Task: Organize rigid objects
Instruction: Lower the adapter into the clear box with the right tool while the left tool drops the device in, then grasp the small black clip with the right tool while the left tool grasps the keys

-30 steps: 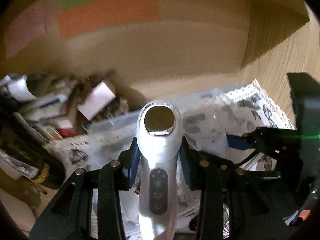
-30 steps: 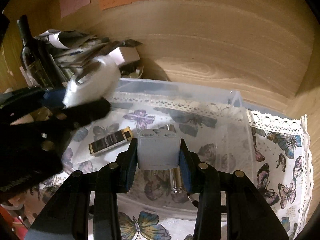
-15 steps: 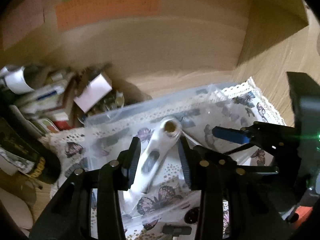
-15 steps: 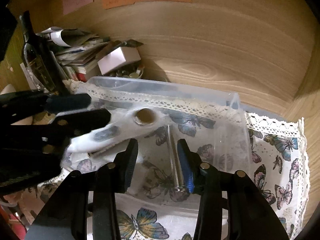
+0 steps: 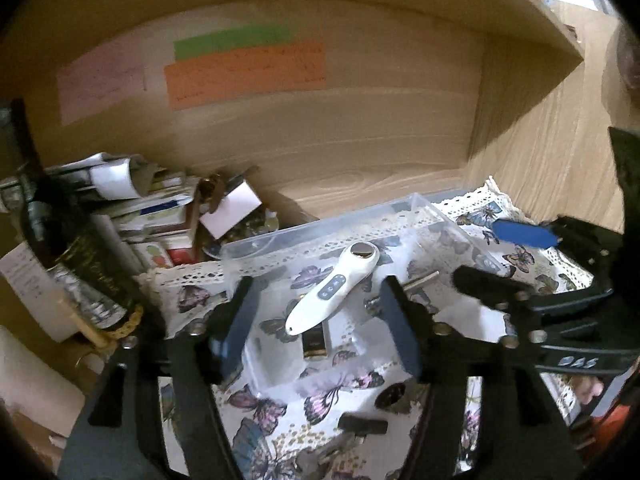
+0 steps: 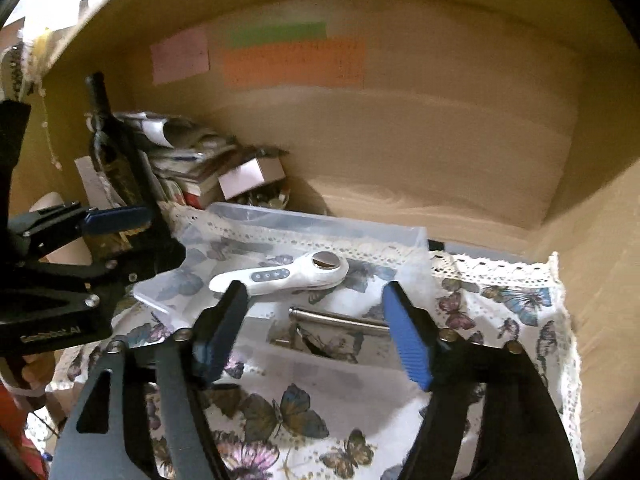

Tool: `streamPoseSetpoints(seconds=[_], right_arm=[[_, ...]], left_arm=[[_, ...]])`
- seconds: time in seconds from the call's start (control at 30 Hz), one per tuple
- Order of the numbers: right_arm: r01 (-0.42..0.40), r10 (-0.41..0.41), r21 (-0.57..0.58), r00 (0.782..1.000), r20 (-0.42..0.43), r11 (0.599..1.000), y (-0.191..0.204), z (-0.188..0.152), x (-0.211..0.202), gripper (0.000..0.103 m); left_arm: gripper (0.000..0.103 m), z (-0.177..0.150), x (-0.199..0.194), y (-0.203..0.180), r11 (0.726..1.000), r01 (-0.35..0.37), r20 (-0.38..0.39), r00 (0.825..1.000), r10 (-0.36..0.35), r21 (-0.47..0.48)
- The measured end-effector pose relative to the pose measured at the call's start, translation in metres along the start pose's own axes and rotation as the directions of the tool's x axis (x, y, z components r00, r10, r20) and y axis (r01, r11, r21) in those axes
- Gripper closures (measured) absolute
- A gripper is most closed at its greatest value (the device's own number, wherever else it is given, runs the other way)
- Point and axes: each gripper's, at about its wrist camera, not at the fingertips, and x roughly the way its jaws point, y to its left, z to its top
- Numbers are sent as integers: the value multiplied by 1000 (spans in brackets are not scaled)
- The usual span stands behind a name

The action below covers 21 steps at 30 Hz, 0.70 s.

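A second ago my left gripper [image 5: 314, 316] was clamped on the white handheld device [image 5: 334, 288]; now its jaws stand wide apart and empty, and the device lies on its own inside the clear plastic bin [image 5: 320, 232], head toward the back wall, resting across a small black-and-gold case [image 5: 314, 346]. My right gripper [image 6: 312, 328] held a grey block a second ago and is likewise spread open with nothing in it; I cannot pick that block out with certainty now. A metal rod [image 6: 340, 318] lies in the bin just in front of the device. I judge both drops done, so the loose dark pieces [image 5: 362, 426] on the butterfly cloth [image 6: 520, 304] come next. The writing on the orange note [image 5: 246, 74] and the bottle label [image 5: 94, 276] is too blurred to read.
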Motion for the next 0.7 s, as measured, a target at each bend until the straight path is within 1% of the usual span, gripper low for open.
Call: streamPoseSetpoints(seconds=[0.03,0.07,0.1,0.13,0.17,0.2,0.3,0.47,0.57,0.7], right_arm=[[7,-7,-3,1000,16,1000,1,-3,-7,27],[13,-12,-4,1000,23,1000,3,-5,-10,26],[17,-17,-7,999,31,1000,4,-8,-16,24],[19,-19,-10,999,36,1000,5,-12,-20,21],[21,-20,-11,999,39,1000,4,-16,-25,21],[23,-22,-8,999,41,1000,5,-20,-29,20],[11,-11,9,1000,23,1000,4,-35,-34,20],[-9,11,31,997,-72,999,5,-70,-24,20],[-42,51,75,991,-126,996,5,-89,-17,20],[-101,124,137,978,-170,985,11,-106,-7,20]], left_arm=[[35,-3,-4,-1,1000,-10,5,1000,10,3],[31,-6,-8,-1,1000,-18,9,1000,18,6],[24,-11,-13,-2,1000,-23,10,1000,23,7],[20,-14,-15,-3,1000,-25,11,1000,25,7],[12,-20,-20,-3,999,-32,9,999,32,3],[7,-24,-22,-3,999,-35,8,999,35,0],[5,-41,-29,-5,999,-42,-6,999,42,-5],[5,-73,-28,-8,999,-45,-75,996,44,-5],[5,-91,-27,-10,999,-42,-112,993,40,-13],[5,-109,-24,-3,997,-48,-155,987,38,-64]])
